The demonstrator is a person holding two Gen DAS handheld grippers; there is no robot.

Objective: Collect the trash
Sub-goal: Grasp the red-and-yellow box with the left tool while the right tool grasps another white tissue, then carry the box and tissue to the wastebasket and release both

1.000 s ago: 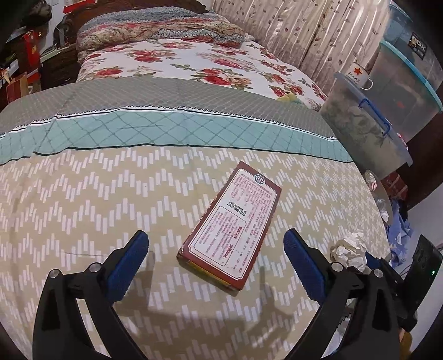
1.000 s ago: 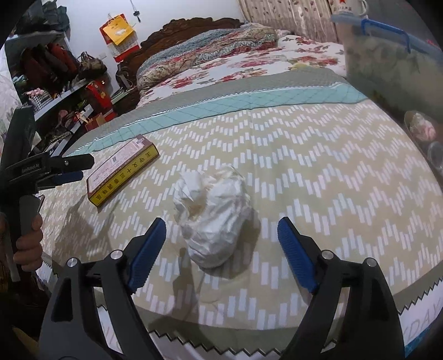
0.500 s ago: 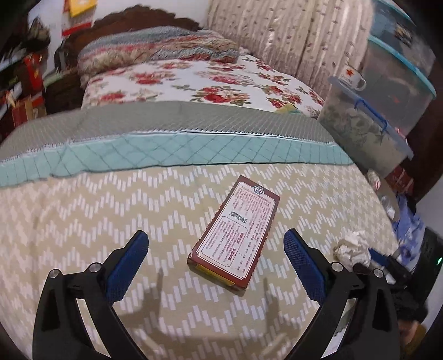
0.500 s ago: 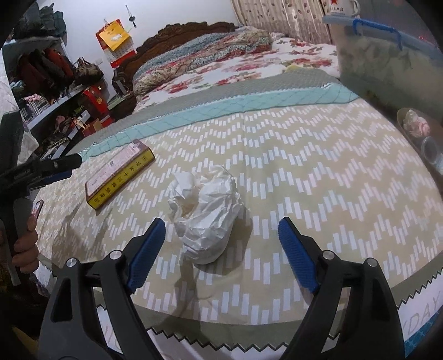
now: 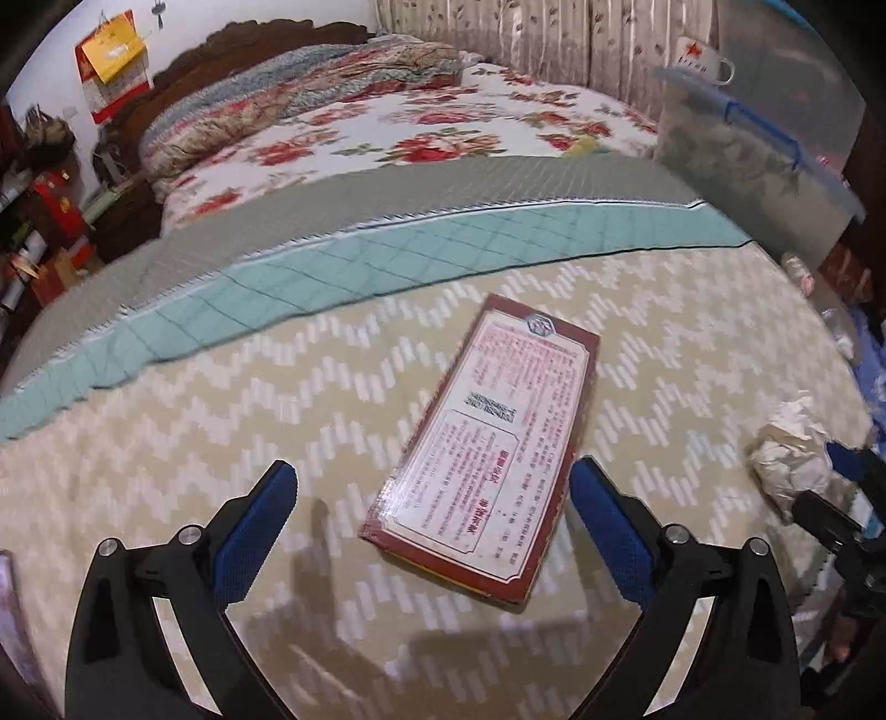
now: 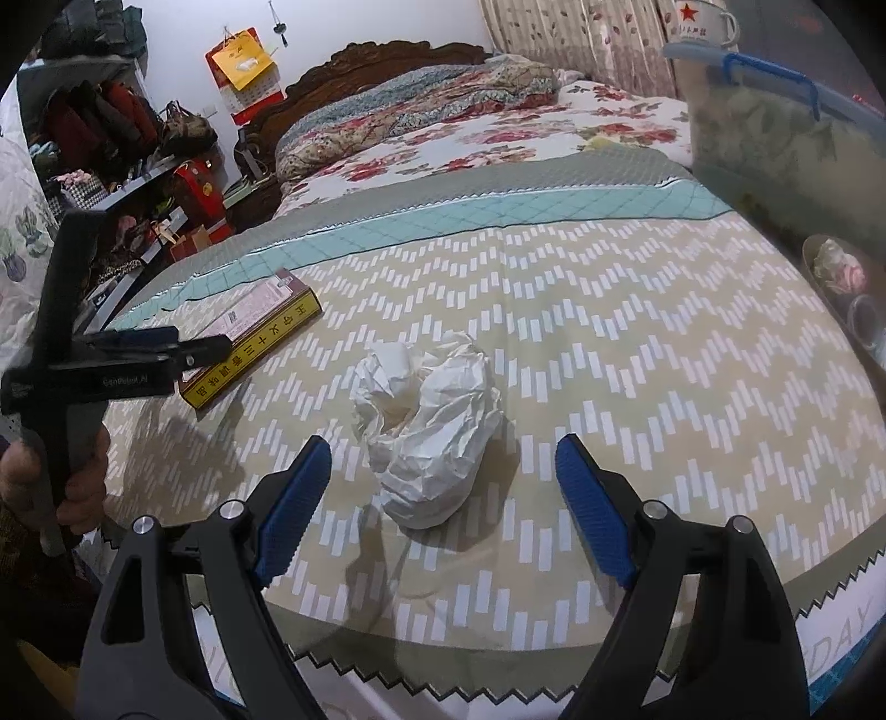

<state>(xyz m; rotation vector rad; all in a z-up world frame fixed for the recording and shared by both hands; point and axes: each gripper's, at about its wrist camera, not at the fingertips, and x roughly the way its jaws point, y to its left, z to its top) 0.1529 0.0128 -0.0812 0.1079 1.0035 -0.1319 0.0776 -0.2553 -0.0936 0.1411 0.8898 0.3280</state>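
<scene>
A flat red and white box [image 5: 493, 443] with a yellow side lies on the zigzag bedspread [image 5: 221, 421]. My left gripper [image 5: 432, 498] is open, its blue pads on either side of the box's near end and just above it. A crumpled white paper ball [image 6: 429, 426] lies near the bed's front edge. My right gripper [image 6: 443, 482] is open and hovers just before the ball. The box [image 6: 260, 338] and the left gripper [image 6: 199, 349] show at left in the right wrist view. The ball [image 5: 792, 459] shows at right in the left wrist view.
Clear plastic storage bins [image 5: 758, 149] with blue handles stand at the bed's right side, a star mug [image 6: 703, 22] on top. Floral bedding and a pillow [image 5: 343, 83] lie at the far end. Cluttered shelves [image 6: 127, 155] stand at left.
My left gripper has moved forward so its pads now flank the box's near end. My right gripper has come slightly closer to the paper ball. Both stay open.
</scene>
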